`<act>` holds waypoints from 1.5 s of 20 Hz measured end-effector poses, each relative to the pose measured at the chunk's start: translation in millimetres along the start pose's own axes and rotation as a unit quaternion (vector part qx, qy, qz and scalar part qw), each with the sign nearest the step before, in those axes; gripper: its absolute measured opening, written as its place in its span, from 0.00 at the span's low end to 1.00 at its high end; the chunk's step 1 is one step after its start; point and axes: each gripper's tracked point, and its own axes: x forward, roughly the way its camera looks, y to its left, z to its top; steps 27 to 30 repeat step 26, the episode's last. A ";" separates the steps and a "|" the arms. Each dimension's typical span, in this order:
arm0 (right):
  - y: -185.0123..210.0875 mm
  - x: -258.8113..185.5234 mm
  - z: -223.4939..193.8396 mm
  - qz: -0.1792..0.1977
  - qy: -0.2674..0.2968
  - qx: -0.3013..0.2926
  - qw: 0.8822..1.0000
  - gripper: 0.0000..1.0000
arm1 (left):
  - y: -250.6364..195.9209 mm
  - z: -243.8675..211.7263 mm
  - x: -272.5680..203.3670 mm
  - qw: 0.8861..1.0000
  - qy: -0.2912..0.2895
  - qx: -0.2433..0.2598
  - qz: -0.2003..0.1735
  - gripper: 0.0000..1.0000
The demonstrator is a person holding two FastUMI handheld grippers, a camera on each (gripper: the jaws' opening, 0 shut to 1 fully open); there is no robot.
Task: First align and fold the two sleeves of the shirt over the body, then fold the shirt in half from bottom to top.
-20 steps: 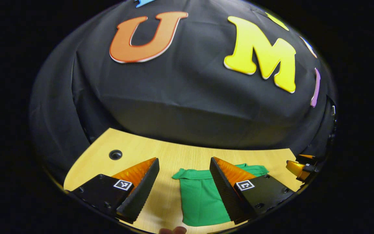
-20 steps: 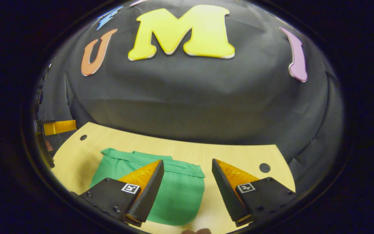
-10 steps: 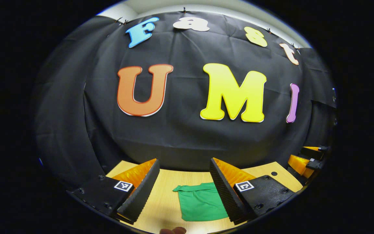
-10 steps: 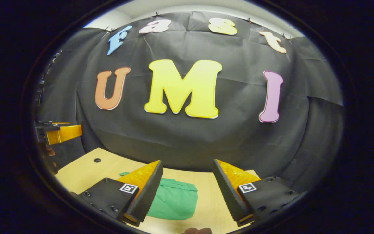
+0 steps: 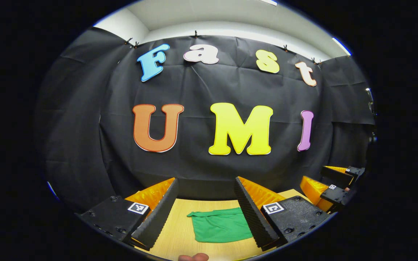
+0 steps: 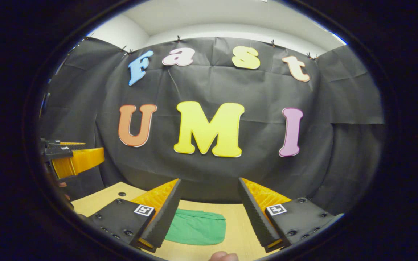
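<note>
A plain, solid green shirt point(image 5: 220, 227) lies folded on a pale, light-wood bench point(image 5: 180, 235) with fine straight grain, a small dark round hole point(image 6: 121, 194) near its corner. Behind, the booth's wall point(image 5: 201, 90) is matte black cloth under a white ceiling point(image 5: 209, 18). The left gripper point(image 5: 206, 208) and right gripper point(image 6: 209, 210) each carry black housings bearing small white squares printed with black coded marks. A fingertip point(image 6: 223, 256) shows at the lower edge.

A pale wooden table point(image 5: 180, 232) — black cloth wall point(image 5: 201, 90) behind it.
</note>
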 end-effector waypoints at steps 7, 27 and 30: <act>5.4 -29.4 15.9 -0.011 -0.026 0.004 1.000 0.96 | 1.9 10.8 -33.9 0.999 -0.025 0.012 0.017 0.98; -9.9 -41.5 13.4 -0.032 -0.011 0.012 0.999 0.96 | -8.7 2.9 -43.2 1.000 -0.018 0.013 0.003 0.98; -9.9 -41.5 13.4 -0.032 -0.011 0.012 0.999 0.96 | -8.7 2.9 -43.2 1.000 -0.018 0.013 0.003 0.98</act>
